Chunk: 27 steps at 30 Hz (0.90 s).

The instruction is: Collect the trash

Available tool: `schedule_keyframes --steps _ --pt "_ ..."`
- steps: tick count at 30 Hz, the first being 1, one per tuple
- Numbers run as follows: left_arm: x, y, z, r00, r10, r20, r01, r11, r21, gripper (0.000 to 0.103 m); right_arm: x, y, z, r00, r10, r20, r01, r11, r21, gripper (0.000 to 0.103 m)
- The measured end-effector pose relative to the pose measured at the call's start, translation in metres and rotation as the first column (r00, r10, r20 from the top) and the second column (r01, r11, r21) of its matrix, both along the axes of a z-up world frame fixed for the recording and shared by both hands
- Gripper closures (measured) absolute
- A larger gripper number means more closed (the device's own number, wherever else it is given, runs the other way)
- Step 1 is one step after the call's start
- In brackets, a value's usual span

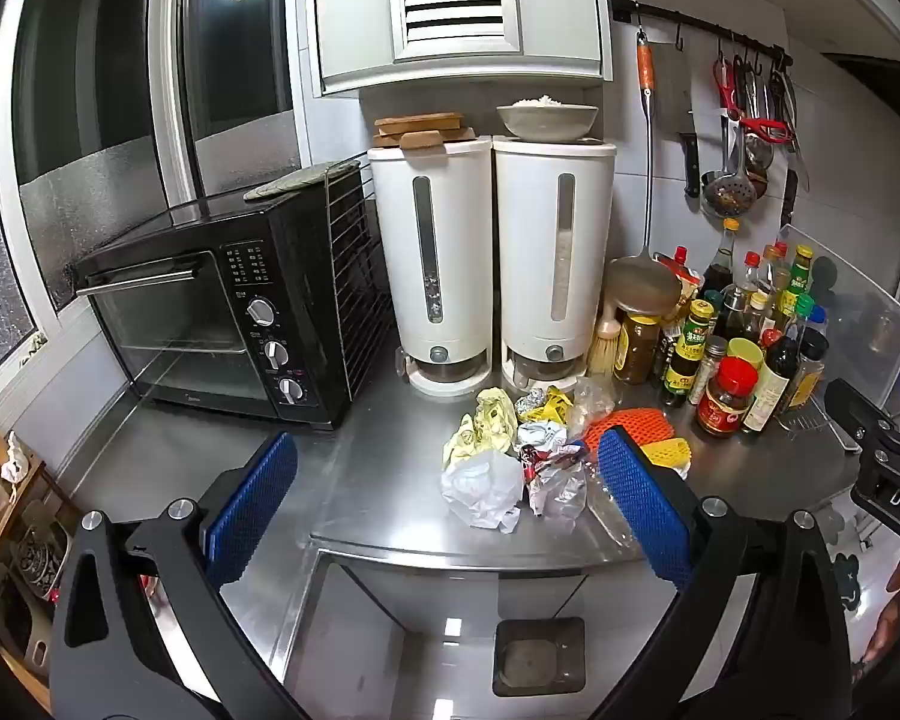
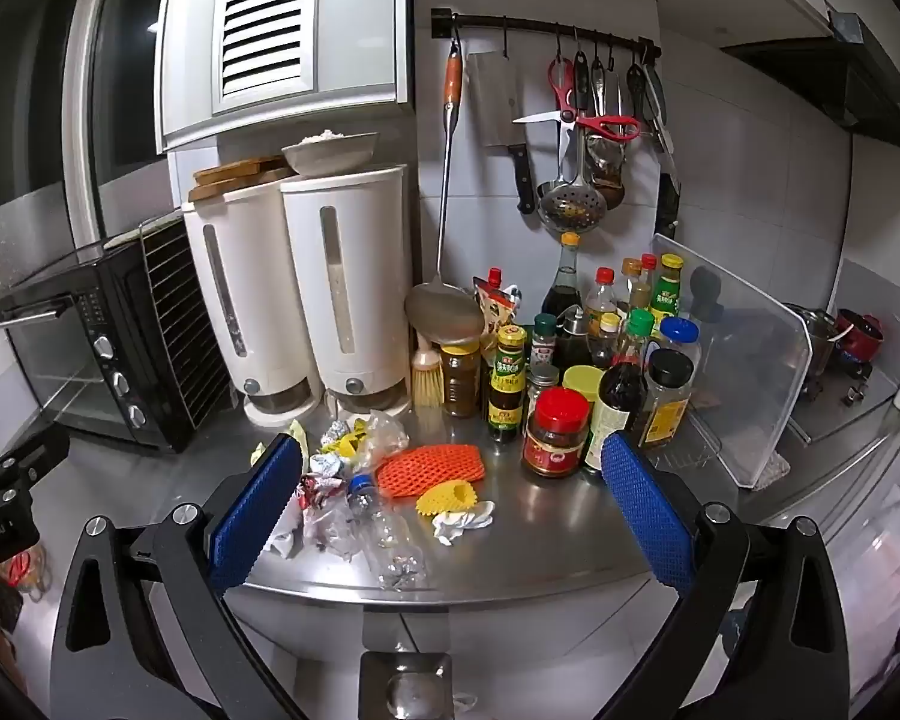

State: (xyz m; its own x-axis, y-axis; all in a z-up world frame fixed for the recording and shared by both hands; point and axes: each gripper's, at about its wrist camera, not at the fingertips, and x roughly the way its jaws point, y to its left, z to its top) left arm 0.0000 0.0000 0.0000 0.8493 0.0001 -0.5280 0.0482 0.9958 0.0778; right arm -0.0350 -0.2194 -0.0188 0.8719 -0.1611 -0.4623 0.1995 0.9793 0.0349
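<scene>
On steel counter [image 2: 540,516], crumpled trash heap [image 2: 354,480] of foil, plastic, foam netting; both tongs spread, empty.

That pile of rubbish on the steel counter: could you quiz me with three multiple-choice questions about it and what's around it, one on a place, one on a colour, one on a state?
1. Where does the rubbish pile lie?
A. in front of the two white dispensers
B. on top of the oven
C. on the floor

2. What colour is the larger foam net?
A. green
B. orange
C. black

3. How do the jaws of the right gripper stand?
A. shut on a bottle
B. shut on nothing
C. wide open, holding nothing

Answers: 1 A, the pile sits on the counter right before them; 2 B, plainly orange beside a smaller yellow net; 3 C, the blue pads are far apart.
</scene>
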Motion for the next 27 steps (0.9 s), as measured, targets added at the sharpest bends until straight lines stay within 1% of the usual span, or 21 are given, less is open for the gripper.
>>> schedule_keyframes --steps 1,4,8,9,14,18,21,22,23,27 --pt "0.0002 0.0002 -0.0001 1.000 0.000 -0.004 0.000 1.000 -0.004 0.008 0.0009 -0.0001 -0.0002 1.000 0.000 -0.012 0.000 1.000 -0.001 0.003" --pt "0.0000 0.0003 0.0000 1.000 -0.006 -0.006 0.006 1.000 -0.007 0.008 0.0012 -0.0006 0.0000 1.000 -0.001 0.000 0.001 1.000 0.003 0.003" --pt "-0.0012 0.0026 0.0004 1.000 -0.006 -0.004 0.006 1.000 -0.008 0.008 0.0003 0.0003 0.0007 1.000 0.002 0.000 -0.002 1.000 0.005 0.003" --pt "-0.0003 -0.0025 -0.0016 1.000 -0.006 -0.006 0.006 1.000 -0.002 0.008 0.0020 -0.0011 0.0002 1.000 0.001 -0.005 0.000 1.000 0.009 0.003" --pt "0.0020 -0.0003 -0.0042 1.000 0.002 -0.007 -0.002 1.000 -0.013 0.008 -0.0024 -0.0057 -0.0011 1.000 0.004 -0.008 -0.004 1.000 0.014 0.003" --pt "0.0009 0.0026 -0.0053 1.000 0.009 -0.008 -0.009 1.000 -0.018 0.008 0.0038 0.0025 -0.0012 1.000 0.012 -0.014 -0.012 1.000 0.019 0.003" --pt "-0.0010 0.0052 -0.0062 1.000 0.009 -0.008 -0.009 1.000 -0.020 0.008 0.0054 0.0008 -0.0013 1.000 0.007 -0.012 -0.007 1.000 0.024 0.003" --pt "0.0042 0.0029 -0.0059 1.000 0.009 -0.014 -0.009 1.000 -0.013 0.008 0.0062 0.0031 -0.0010 1.000 0.007 -0.011 -0.007 1.000 0.026 0.003" --pt "0.0044 -0.0002 -0.0038 1.000 0.009 -0.014 -0.009 1.000 -0.006 0.008 0.0040 -0.0045 -0.0031 1.000 0.009 -0.008 -0.009 0.999 0.037 0.003" --pt "0.0054 -0.0002 -0.0042 1.000 0.014 -0.015 -0.014 1.000 -0.003 0.008 0.0052 0.0004 -0.0034 1.000 0.009 -0.006 -0.009 0.999 0.039 0.003"
